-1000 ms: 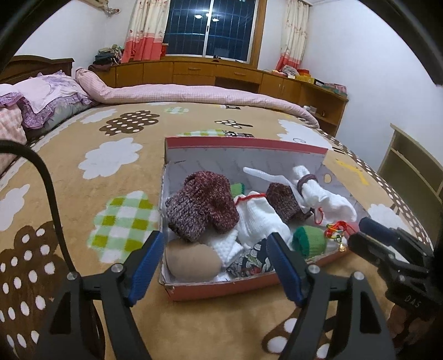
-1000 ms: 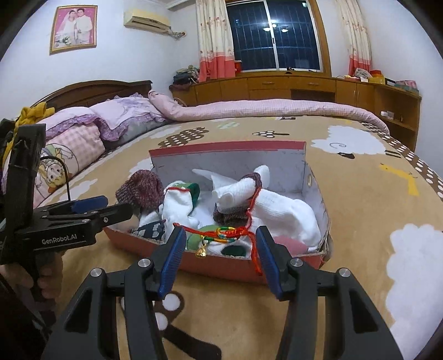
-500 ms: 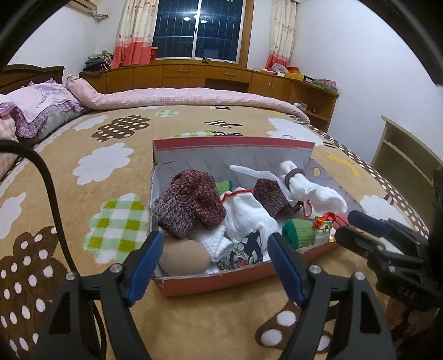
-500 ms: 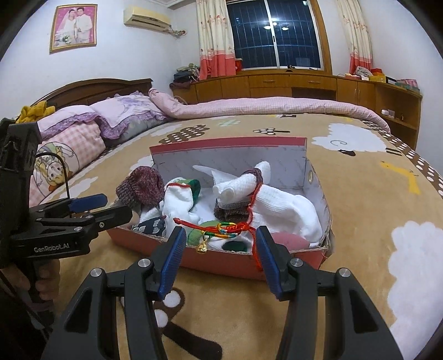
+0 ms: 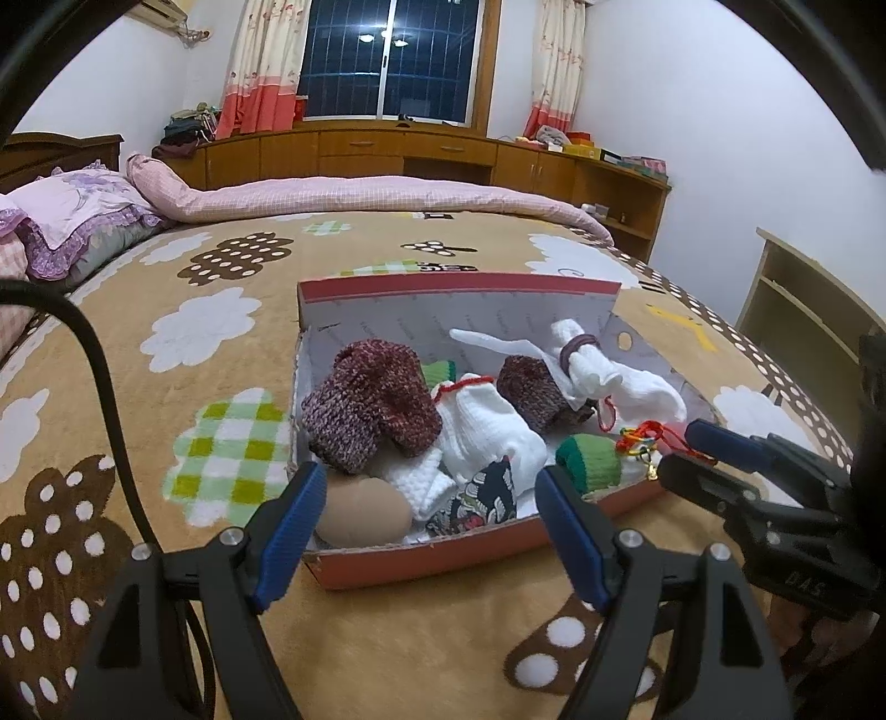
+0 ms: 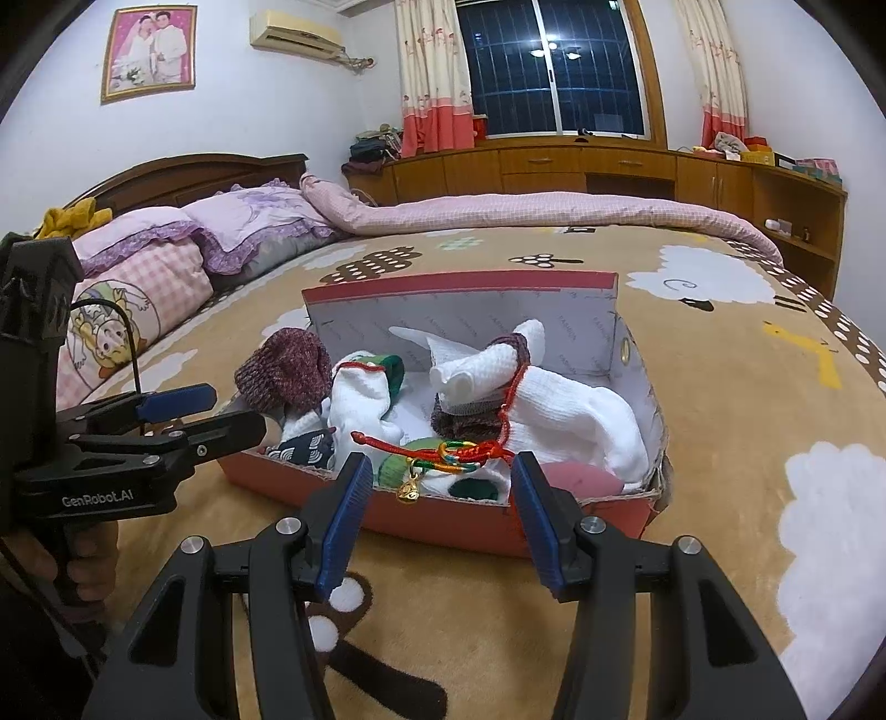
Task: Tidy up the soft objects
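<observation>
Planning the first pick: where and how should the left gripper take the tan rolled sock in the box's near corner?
Grip the tan rolled sock across its rounded middle, coming from above. It lies in the red box against the near wall, so a level approach looks blocked. The left gripper is open, likely wide enough.

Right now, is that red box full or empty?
Full: the red box is crowded with maroon knit socks, white socks and a tan bundle.

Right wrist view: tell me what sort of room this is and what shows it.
A bedroom in a home. A wide bed with a wooden headboard and pillows fills the view, with curtains at a dark window and a framed portrait on the wall.
</observation>
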Available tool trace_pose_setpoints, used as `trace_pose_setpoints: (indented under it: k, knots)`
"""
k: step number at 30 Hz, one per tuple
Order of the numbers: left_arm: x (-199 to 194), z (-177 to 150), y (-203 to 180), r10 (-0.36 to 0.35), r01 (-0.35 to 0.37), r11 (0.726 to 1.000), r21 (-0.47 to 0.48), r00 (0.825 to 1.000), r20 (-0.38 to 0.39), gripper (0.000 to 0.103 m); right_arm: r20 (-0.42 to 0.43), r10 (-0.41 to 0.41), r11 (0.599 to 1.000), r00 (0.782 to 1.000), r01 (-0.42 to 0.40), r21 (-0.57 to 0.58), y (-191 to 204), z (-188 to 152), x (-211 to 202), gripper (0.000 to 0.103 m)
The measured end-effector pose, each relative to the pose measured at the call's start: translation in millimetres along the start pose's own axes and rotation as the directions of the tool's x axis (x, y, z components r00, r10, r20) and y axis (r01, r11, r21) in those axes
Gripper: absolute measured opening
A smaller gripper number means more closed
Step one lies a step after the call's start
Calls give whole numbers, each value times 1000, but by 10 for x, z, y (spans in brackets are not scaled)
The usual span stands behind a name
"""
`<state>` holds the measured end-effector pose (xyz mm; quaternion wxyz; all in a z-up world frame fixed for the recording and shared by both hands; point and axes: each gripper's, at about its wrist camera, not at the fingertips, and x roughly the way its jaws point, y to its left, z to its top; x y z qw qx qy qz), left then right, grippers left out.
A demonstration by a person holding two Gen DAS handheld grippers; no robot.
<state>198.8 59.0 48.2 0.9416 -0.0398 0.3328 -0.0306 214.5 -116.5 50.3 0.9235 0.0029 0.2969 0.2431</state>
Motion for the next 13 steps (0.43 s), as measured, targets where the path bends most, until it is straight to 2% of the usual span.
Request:
trace_pose_setpoints:
  k: [13]
  knots:
    - [-55, -3, -40, -8, 7, 1000, 18, 1000, 23, 83, -7, 5, 1000, 1000, -5, -3, 38, -35, 12, 53]
